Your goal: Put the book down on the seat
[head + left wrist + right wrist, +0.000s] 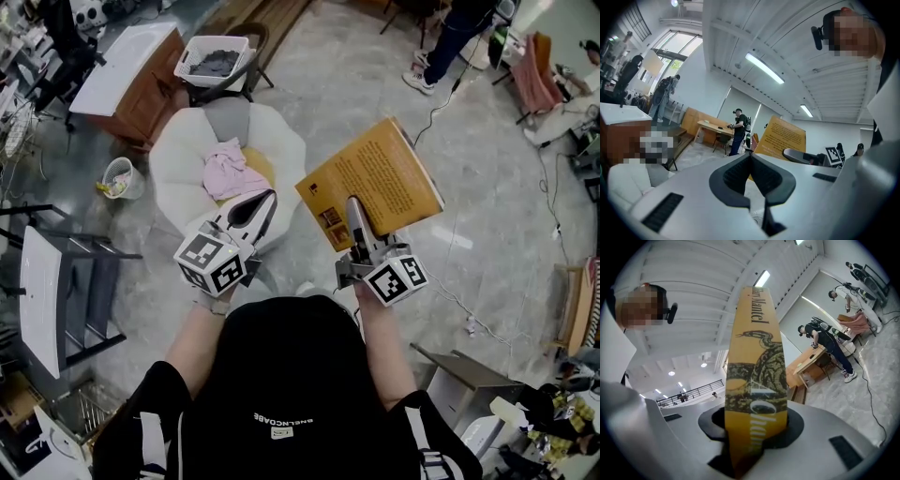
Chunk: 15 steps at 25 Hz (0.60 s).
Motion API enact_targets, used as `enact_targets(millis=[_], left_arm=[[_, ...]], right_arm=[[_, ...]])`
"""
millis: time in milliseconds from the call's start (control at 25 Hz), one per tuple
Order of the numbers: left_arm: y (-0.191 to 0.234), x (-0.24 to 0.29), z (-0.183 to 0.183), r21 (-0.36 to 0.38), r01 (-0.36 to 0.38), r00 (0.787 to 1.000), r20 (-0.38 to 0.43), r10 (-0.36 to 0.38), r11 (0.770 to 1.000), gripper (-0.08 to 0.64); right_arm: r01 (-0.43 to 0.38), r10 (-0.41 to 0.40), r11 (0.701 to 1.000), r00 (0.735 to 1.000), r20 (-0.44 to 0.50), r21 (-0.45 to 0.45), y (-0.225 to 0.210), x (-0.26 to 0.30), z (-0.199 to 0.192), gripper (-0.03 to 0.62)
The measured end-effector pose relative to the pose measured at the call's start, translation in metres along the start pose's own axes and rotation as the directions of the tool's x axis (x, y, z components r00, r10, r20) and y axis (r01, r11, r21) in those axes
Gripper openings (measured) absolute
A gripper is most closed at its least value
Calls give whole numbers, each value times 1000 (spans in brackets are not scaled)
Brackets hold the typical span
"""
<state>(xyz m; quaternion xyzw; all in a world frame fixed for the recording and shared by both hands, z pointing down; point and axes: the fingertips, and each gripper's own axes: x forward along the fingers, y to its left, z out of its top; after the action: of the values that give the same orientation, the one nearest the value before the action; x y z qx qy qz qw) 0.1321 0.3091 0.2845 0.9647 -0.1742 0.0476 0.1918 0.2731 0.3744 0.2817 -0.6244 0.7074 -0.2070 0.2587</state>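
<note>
Right claw (355, 217) clamped on yellow book (380, 178), held up just right of white seat (178, 155). Left claw (266, 201) clenched, empty. Pink cloth (225, 171) on seat.

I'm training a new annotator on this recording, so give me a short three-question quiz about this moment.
1. True or false: the orange-yellow book already lies on the white cushioned seat.
2. Which tongs grip the book? A) left B) right C) both
3. Fill in: the crumpled cloth on the seat is ____.
Key: 1 false, the book is held in the air beside the seat. 2 B, the right tongs clamp it, while the left tongs are shut on nothing. 3 pink.
</note>
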Motion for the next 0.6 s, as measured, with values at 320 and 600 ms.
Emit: enact_targets(millis=[320, 600], left_arm=[[79, -8, 23, -26, 4, 1000, -12, -4, 1000, 14], [160, -20, 42, -62, 6, 1000, -21, -7, 998, 15]], right_arm=[[37, -37, 999, 999, -17, 7, 10, 70, -20, 163], [57, -57, 998, 998, -35, 3, 22, 144, -42, 163]])
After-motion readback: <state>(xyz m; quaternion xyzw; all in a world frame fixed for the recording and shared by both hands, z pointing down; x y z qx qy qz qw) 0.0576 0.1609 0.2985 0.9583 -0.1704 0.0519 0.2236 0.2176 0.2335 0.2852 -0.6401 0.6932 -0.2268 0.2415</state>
